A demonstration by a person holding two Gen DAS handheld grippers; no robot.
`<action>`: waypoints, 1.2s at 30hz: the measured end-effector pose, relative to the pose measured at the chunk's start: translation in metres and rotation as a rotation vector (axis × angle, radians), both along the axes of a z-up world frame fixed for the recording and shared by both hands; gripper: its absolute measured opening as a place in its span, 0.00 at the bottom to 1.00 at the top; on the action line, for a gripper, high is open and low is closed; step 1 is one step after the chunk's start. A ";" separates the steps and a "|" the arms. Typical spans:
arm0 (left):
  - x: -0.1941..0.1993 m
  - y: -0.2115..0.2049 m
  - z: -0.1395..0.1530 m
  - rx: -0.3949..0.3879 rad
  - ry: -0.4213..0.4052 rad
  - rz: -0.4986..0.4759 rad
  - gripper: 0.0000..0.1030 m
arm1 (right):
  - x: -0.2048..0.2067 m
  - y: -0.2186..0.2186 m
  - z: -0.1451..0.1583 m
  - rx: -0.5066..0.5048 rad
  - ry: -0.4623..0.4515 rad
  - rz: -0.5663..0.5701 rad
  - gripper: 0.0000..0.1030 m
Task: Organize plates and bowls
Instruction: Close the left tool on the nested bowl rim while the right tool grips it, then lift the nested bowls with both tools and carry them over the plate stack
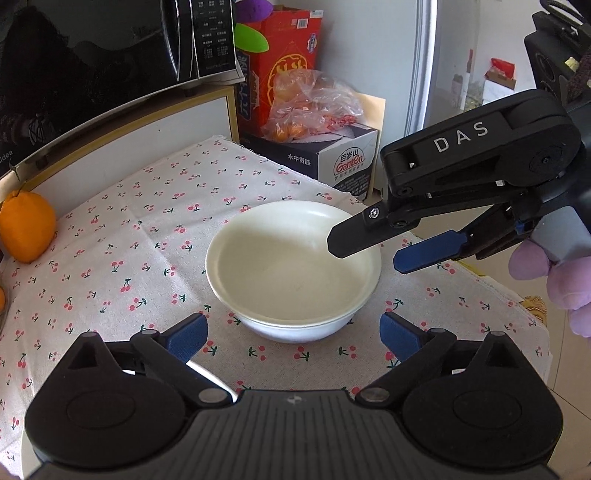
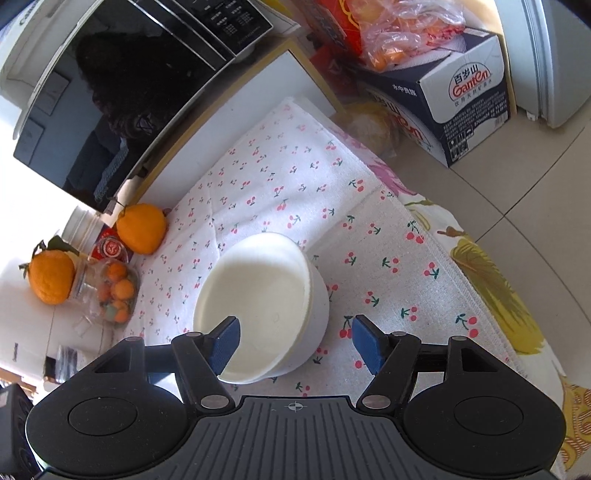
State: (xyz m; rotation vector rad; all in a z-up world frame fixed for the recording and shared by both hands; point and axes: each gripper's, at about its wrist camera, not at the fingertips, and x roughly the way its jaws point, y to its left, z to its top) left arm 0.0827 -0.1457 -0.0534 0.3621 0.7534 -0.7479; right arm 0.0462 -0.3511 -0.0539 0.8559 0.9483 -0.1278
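A: Sitting near the middle of the cherry-print cloth [image 1: 122, 236] on the tabletop was a stack of white bowls [image 1: 291, 269], one nested inside another, upright and empty.

B: And the left gripper [image 1: 291, 334]?

A: Its jaws were spread wide, just short of the stack's near side, with nothing pinched and neither blue pad touching the rim.

B: What about the right gripper [image 1: 364, 256]?

A: It reached in from the right side of the left wrist view, held by a hand in a lilac glove [image 1: 557, 280]. Its jaws stood apart. In the right wrist view, one blue pad [image 2: 225, 345] hung over the inside of the top bowl and the other [image 2: 365, 343] lay outside the wall, so the rim sat between them. The pads did not press on it as far as I could see.

B: Anything else around?

A: A large orange fruit [image 2: 142, 229] stood at the cloth's far left edge, just in front of the dark microwave [image 2: 122, 92]. A second one [image 2: 51, 277] sat beside a clear bag of small oranges [image 2: 114, 291]. Beyond the tabletop's far corner, a water carton [image 2: 461, 103] carried a plastic bag of fruit [image 2: 402, 33].
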 end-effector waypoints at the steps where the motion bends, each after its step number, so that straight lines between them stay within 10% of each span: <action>1: 0.001 0.000 0.000 -0.006 0.006 0.006 0.97 | 0.001 0.000 -0.001 0.010 0.005 -0.011 0.66; 8: 0.008 -0.007 -0.006 -0.014 0.051 0.008 0.95 | 0.012 0.002 -0.012 0.019 0.038 -0.059 0.60; 20: 0.014 -0.010 -0.008 -0.016 0.065 0.017 0.86 | 0.016 -0.002 -0.027 0.024 0.087 -0.118 0.18; 36: -0.001 -0.006 0.010 -0.015 0.025 -0.013 0.82 | 0.010 0.005 0.003 -0.031 0.089 -0.065 0.18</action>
